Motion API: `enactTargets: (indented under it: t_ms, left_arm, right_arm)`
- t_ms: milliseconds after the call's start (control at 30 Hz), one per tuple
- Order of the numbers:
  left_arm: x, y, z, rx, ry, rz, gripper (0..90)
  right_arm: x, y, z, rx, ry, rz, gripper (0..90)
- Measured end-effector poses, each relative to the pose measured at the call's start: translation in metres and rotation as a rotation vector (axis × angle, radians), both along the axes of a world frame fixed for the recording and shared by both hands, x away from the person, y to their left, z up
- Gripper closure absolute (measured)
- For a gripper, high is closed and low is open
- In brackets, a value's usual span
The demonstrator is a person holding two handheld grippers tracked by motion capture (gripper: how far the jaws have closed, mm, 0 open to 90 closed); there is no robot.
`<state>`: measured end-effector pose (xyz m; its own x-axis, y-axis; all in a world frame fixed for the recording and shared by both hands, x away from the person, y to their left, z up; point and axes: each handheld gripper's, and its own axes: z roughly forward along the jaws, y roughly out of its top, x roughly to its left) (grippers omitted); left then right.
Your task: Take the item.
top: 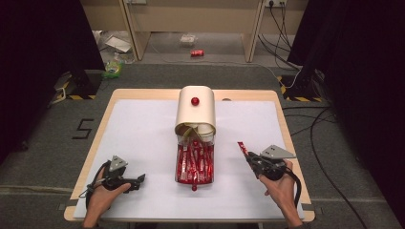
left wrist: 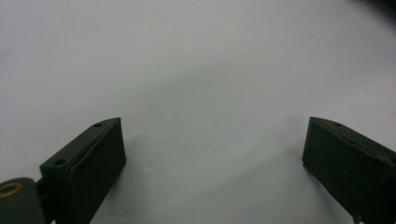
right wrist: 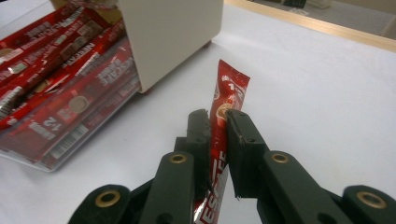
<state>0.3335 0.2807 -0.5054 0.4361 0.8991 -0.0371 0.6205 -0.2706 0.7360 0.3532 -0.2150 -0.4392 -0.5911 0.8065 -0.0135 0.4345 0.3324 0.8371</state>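
Observation:
A cream dispenser box [top: 196, 110] with a red knob stands at the table's middle, and its clear drawer [top: 195, 164] is pulled out toward me, full of several red coffee stick sachets [right wrist: 60, 79]. My right gripper [top: 249, 156] is to the right of the drawer, shut on one red sachet [right wrist: 224, 116] that sticks up between its jaws. At the front left, my left gripper [top: 139, 179] rests low on the white mat [left wrist: 196, 65]; its jaws stand wide apart with nothing between them.
The white mat [top: 143, 129] covers a wooden table [top: 101, 129]. On the floor beyond lie a red can [top: 197, 53], cables [top: 315, 138] and a desk's legs. Dark curtains hang at both sides.

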Motion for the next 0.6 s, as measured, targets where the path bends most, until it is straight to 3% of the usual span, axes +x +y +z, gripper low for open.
enactTargets:
  t_ms: [600]
  left_arm:
    - [0.0,0.0,0.0,0.0,0.0,0.0,5.1]
  right_arm:
    - [0.021,-0.025,-0.023,-0.038,0.025,-0.111,80.1]
